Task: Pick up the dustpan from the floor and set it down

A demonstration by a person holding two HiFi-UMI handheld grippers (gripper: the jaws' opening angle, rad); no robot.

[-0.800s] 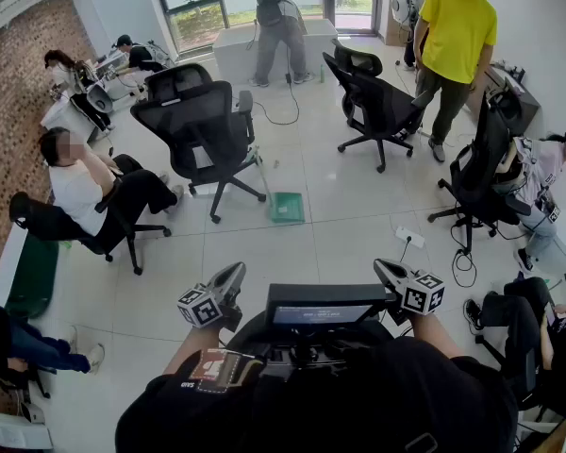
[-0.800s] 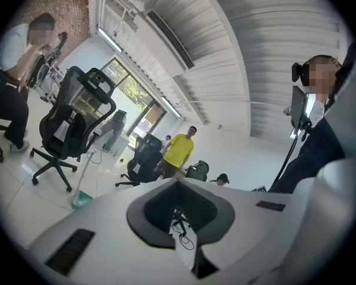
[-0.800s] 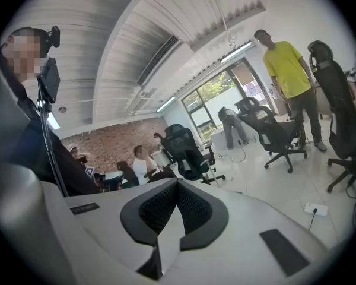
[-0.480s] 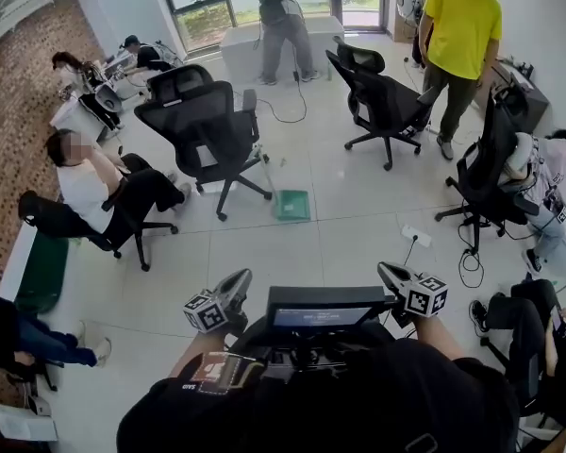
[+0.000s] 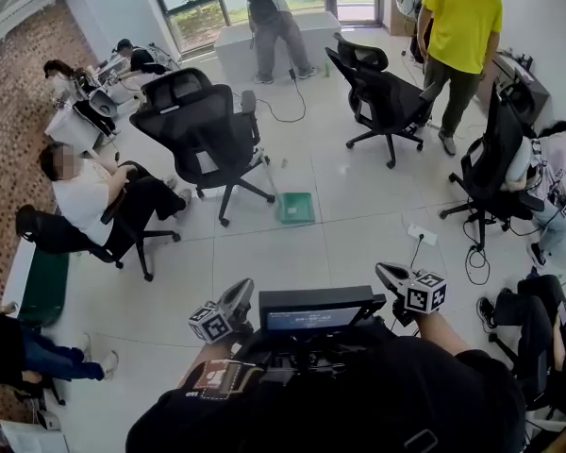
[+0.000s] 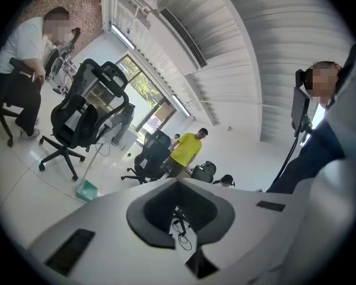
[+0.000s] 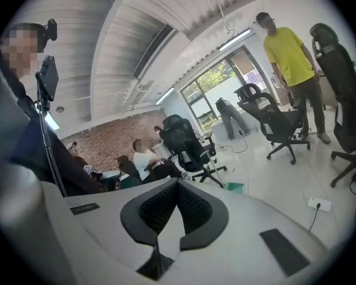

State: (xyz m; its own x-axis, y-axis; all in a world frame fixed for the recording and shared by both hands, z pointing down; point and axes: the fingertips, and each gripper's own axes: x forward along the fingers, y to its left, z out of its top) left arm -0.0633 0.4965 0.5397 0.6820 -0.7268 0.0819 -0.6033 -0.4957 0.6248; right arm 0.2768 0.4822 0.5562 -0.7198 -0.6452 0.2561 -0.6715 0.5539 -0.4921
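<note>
Dustpan (image 5: 295, 208) sits on the floor (image 5: 349, 248) at 12 o'clock, its long handle rising toward the black chair (image 5: 203, 130) at 11. Left claw (image 5: 239, 289) and right claw (image 5: 387, 273) are well apart from it, at 6, both pressed together and empty, probably just carried until the dustpan is within reach.
</note>
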